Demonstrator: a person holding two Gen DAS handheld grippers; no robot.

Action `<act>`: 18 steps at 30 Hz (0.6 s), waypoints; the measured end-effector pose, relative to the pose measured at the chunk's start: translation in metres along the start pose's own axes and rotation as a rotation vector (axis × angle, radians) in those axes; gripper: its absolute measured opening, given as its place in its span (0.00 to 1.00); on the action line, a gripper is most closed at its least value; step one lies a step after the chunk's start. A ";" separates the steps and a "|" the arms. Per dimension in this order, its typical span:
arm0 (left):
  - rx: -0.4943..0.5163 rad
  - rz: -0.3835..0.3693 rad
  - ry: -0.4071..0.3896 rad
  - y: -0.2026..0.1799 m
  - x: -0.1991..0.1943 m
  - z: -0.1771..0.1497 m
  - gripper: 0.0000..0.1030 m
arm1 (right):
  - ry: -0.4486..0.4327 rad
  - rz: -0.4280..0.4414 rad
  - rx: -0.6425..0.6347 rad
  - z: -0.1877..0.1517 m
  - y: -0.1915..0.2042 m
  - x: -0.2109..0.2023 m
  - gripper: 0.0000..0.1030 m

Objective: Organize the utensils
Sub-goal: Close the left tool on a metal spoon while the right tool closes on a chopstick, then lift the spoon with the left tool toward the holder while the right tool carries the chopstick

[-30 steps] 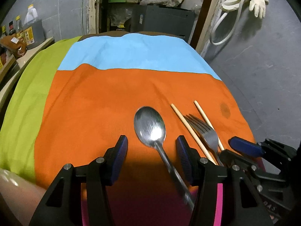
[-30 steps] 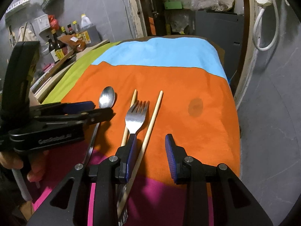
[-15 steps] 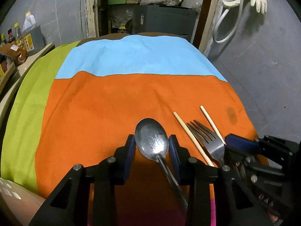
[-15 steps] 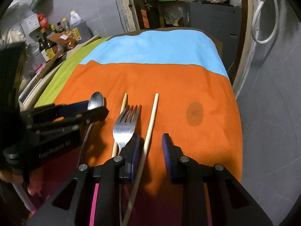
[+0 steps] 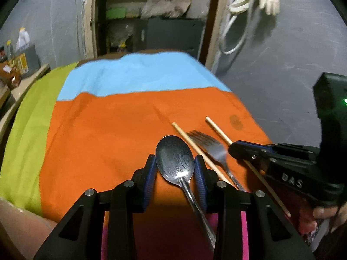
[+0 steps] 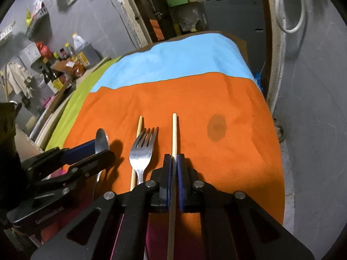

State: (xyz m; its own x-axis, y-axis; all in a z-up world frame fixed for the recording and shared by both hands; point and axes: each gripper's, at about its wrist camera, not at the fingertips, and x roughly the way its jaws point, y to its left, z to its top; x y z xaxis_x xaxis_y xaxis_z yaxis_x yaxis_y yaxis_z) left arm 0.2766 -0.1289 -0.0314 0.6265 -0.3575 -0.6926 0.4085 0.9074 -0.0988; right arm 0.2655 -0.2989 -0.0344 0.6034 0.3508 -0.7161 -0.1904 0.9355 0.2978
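A steel spoon (image 5: 175, 158) lies on the orange cloth (image 5: 104, 134). My left gripper (image 5: 175, 164) is shut on its bowl. A steel fork (image 6: 142, 149) lies between two wooden chopsticks. My right gripper (image 6: 174, 162) is shut on the right chopstick (image 6: 174, 134), which runs back under the jaws. The left chopstick (image 6: 138, 130) lies free beside the fork. The right gripper also shows in the left wrist view (image 5: 236, 148), on the right chopstick (image 5: 216, 130); the left gripper and the spoon (image 6: 102, 140) show in the right wrist view.
The cloth has orange, blue (image 6: 173, 60), green (image 5: 28, 112) and magenta bands and a dark stain (image 6: 216, 127). Bottles and clutter (image 6: 54, 65) stand on a counter at the left. The table's right edge drops to a grey floor (image 6: 314, 130). A doorway with a hose is behind.
Both grippers have closed: the left onto the spoon's bowl, the right onto the right chopstick. Both views have shifted forward slightly.
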 end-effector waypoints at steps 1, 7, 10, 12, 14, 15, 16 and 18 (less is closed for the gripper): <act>0.014 -0.004 -0.019 -0.003 -0.005 -0.001 0.30 | -0.009 0.001 0.005 -0.002 0.000 -0.002 0.03; 0.075 -0.021 -0.127 -0.018 -0.033 -0.013 0.30 | -0.051 0.005 0.006 -0.010 0.002 -0.015 0.03; 0.089 -0.031 -0.177 -0.020 -0.045 -0.016 0.30 | -0.102 0.019 0.016 -0.014 0.004 -0.026 0.03; 0.091 -0.025 -0.211 -0.022 -0.053 -0.019 0.30 | -0.143 0.034 0.024 -0.017 0.006 -0.033 0.03; 0.091 -0.017 -0.245 -0.023 -0.060 -0.020 0.30 | -0.194 0.034 0.017 -0.021 0.010 -0.042 0.03; 0.087 -0.014 -0.261 -0.023 -0.063 -0.021 0.30 | -0.216 0.032 0.011 -0.022 0.012 -0.045 0.03; 0.082 -0.014 -0.272 -0.023 -0.065 -0.022 0.30 | -0.244 0.027 0.000 -0.024 0.014 -0.049 0.03; 0.073 -0.017 -0.292 -0.022 -0.069 -0.023 0.29 | -0.298 0.012 -0.027 -0.028 0.021 -0.058 0.03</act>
State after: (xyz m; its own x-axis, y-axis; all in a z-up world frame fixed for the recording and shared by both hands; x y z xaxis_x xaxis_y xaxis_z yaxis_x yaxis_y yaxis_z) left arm 0.2093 -0.1193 0.0027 0.7796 -0.4302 -0.4552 0.4604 0.8864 -0.0493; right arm 0.2053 -0.2983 -0.0042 0.8010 0.3378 -0.4943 -0.2172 0.9333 0.2859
